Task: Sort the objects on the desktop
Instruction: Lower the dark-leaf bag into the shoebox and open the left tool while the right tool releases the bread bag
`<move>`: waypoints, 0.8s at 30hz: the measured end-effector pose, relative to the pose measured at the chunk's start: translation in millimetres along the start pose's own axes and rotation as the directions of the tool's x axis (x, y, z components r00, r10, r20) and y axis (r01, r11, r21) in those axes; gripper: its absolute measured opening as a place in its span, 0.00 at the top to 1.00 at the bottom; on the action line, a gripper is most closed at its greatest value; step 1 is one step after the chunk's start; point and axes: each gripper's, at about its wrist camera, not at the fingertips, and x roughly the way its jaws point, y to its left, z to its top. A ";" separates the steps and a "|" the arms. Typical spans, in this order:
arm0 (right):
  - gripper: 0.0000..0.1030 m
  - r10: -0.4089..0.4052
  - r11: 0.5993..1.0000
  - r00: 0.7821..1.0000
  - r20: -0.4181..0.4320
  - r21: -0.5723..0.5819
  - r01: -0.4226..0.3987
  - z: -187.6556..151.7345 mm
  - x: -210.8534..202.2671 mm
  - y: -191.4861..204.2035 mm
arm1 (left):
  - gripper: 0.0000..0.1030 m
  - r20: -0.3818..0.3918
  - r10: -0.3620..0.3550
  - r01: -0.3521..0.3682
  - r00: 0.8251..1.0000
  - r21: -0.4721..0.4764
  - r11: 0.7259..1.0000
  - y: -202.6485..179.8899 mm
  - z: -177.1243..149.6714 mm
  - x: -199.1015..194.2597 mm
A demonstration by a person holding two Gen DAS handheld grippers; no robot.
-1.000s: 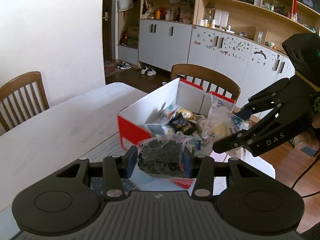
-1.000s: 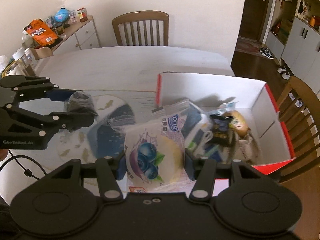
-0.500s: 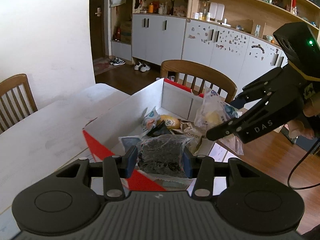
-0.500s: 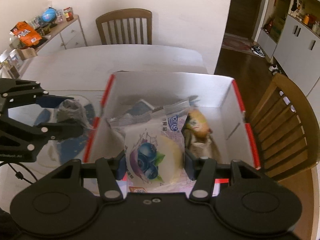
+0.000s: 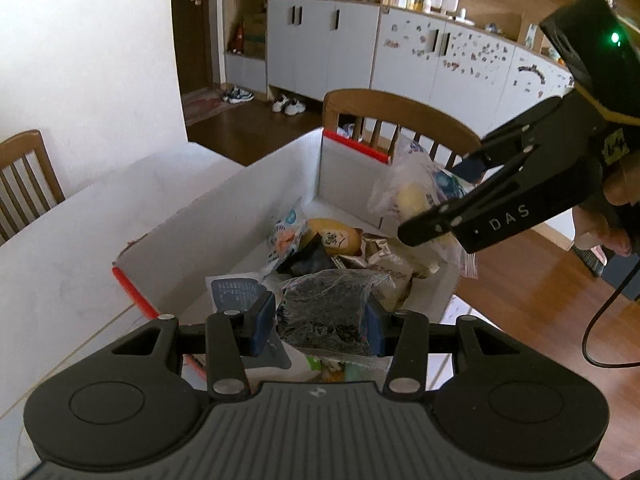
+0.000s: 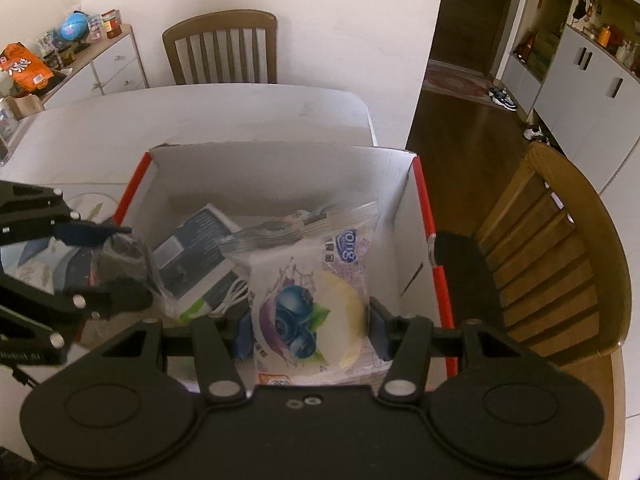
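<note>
I've carried both packets over the box (image 6: 280, 168): left gripper (image 5: 320, 316) clamps the dark packet (image 5: 324, 308), right gripper (image 6: 310, 320) the blueberry packet (image 6: 308, 300) at 6 o'clock; release comes next.

Box opening: the white box (image 6: 280, 176) with red edges is open at the top, so entry from above is free.
Box floor: packets (image 5: 336, 240) crowd the middle and near end; bare floor shows only along the far wall.
Surface: the white surface (image 6: 200, 116) beyond the box lies open.
Right flank: a wooden chair (image 6: 560, 248) stands just beside the box.
Left gripper (image 6: 116, 264): it hangs over the box's left edge.
</note>
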 end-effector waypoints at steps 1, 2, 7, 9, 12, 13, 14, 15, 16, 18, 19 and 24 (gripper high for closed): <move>0.47 0.002 1.000 1.000 -0.002 -0.002 -0.002 1.5 4.1 -1.0 | 0.56 -0.011 0.005 -0.005 1.000 -0.001 1.000 0.0 1.1 5.2; 0.47 0.004 1.000 1.000 -0.005 -0.004 -0.004 2.6 7.7 -2.3 | 0.56 -0.019 0.009 -0.009 1.000 -0.003 1.000 0.5 2.1 9.5; 0.47 0.009 1.000 1.000 -0.022 -0.010 -0.009 8.9 26.0 -10.9 | 0.56 -0.057 0.019 -0.019 0.998 -0.001 1.000 2.6 7.8 27.4; 0.47 0.023 1.000 0.999 -0.035 -0.004 -0.023 11.4 32.5 -15.6 | 0.56 -0.073 0.023 -0.023 0.997 0.009 1.000 2.0 9.2 33.9; 0.47 0.035 0.999 0.998 -0.054 -0.002 -0.035 13.2 42.4 -18.6 | 0.56 -0.096 0.023 -0.023 0.995 0.008 1.000 3.1 10.4 43.6; 0.47 0.035 0.999 0.998 -0.059 -0.005 -0.036 13.0 45.8 -18.1 | 0.56 -0.104 0.023 -0.022 0.994 0.006 1.000 3.4 10.6 46.9; 0.47 0.037 0.999 0.997 -0.064 -0.007 -0.038 12.1 48.6 -17.5 | 0.56 -0.112 0.023 -0.022 0.993 0.005 1.000 4.3 11.0 49.6; 0.47 0.040 0.999 0.997 -0.070 -0.007 -0.041 11.1 51.6 -17.0 | 0.56 -0.118 0.025 -0.024 0.993 0.007 1.000 3.9 11.1 52.0; 0.47 0.045 0.999 0.996 -0.077 -0.006 -0.045 9.8 54.8 -16.4 | 0.56 -0.124 0.026 -0.025 0.992 0.010 1.000 3.4 10.6 54.1; 0.47 0.055 0.998 0.995 -0.089 -0.007 -0.056 7.5 59.2 -15.3 | 0.56 -0.138 0.023 -0.021 0.990 0.015 1.000 1.7 8.8 57.8; 0.47 0.058 0.998 0.994 -0.093 -0.010 -0.059 6.2 61.2 -14.5 | 0.56 -0.146 0.024 -0.022 0.989 0.016 1.000 1.1 7.7 59.8; 0.47 0.068 0.997 0.992 -0.109 -0.015 -0.070 2.0 67.0 -14.0 | 0.56 -0.168 0.022 -0.020 0.986 0.014 1.000 0.9 3.3 64.1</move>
